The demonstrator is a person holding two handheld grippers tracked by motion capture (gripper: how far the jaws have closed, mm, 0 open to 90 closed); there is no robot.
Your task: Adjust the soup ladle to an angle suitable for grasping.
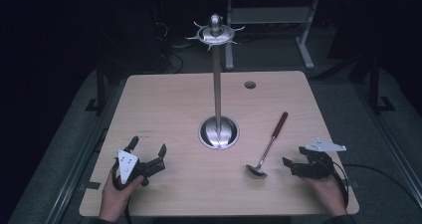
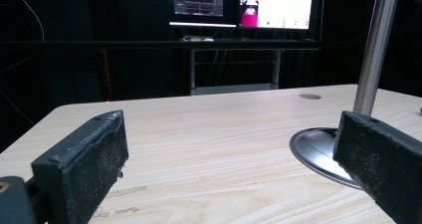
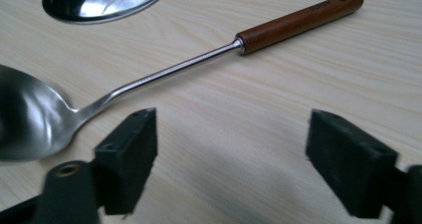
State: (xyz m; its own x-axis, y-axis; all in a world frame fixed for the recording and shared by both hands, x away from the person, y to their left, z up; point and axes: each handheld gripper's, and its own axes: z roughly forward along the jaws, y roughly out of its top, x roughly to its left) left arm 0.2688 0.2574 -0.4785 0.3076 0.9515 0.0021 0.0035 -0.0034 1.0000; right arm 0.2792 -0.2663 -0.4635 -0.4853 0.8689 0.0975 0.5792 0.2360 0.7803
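Black foam-padded jaws on your right gripper (image 3: 229,159) stand wide apart with nothing between them, parked low over the wood just short of the ladle (image 3: 164,74). That ladle looks like what you're going for: steel bowl nearest you, thin shaft running away at a slant, reddish wooden handle at the far end with a hanging hole in its tip. It lies flat on the table, to the right of the stand's base and well apart from it, so my guess is you come in on the shaft or the handle, since the bowl is too rounded to pinch.

Your left gripper (image 1: 149,157) is spread open too, empty, resting at the near left of the table and aimed at the round steel base (image 2: 318,152). Probably it's just waiting, maybe to steady things later.

From that base a polished pole (image 1: 217,89) rises to a ring of hooks (image 1: 215,35) at the top, which would explain the hole in the handle.

Surface is a pale wood-grain tabletop (image 1: 164,104), with a cable grommet (image 1: 250,85) near the far edge. Room is dark; lit monitors (image 2: 244,5) glow behind a desk frame, grey carpet underneath.
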